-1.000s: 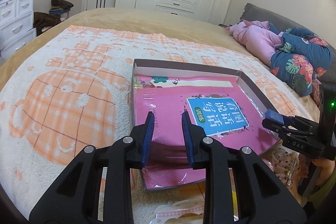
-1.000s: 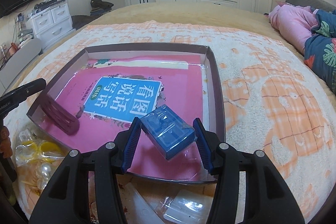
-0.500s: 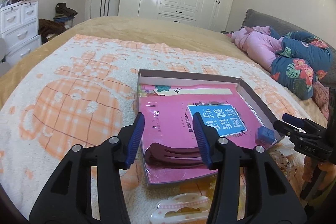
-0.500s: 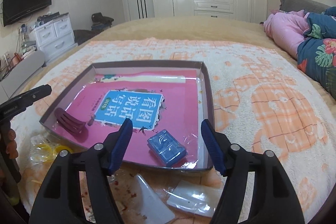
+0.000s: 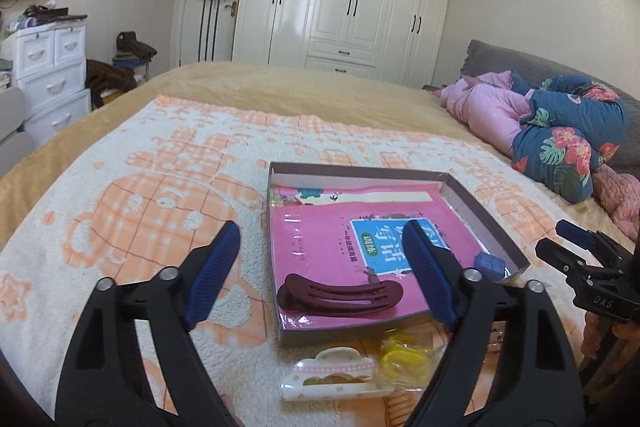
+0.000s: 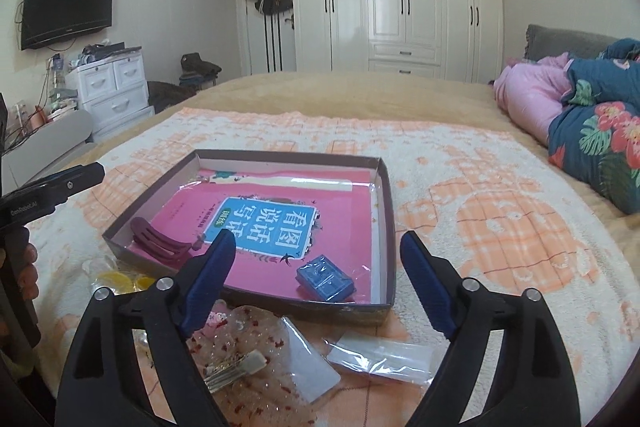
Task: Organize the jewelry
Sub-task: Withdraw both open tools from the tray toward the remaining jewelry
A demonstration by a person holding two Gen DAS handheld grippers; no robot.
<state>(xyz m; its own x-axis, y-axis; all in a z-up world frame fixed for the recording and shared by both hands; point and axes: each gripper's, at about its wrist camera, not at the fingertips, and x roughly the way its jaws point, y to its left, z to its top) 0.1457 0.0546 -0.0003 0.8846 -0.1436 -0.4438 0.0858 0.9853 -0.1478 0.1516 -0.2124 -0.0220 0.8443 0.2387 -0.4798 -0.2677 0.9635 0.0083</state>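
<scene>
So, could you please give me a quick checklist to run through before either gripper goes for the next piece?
1. Left gripper jaws just opened, nothing between them: ok.
2. Right gripper jaws just opened, nothing between them: ok.
3. Dark red hair clip lies flat inside the box: ok.
4. Blue case rests in the box, apart from the clip: ok.
5. White hair claw lies outside the box on the blanket: not ok.
6. Contents of the clear bags by the box: cannot tell.

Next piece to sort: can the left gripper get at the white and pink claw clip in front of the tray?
Probably yes. The left gripper is open and empty, and the claw clip lies uncovered on the blanket just below it, beside the yellow pieces.
</scene>
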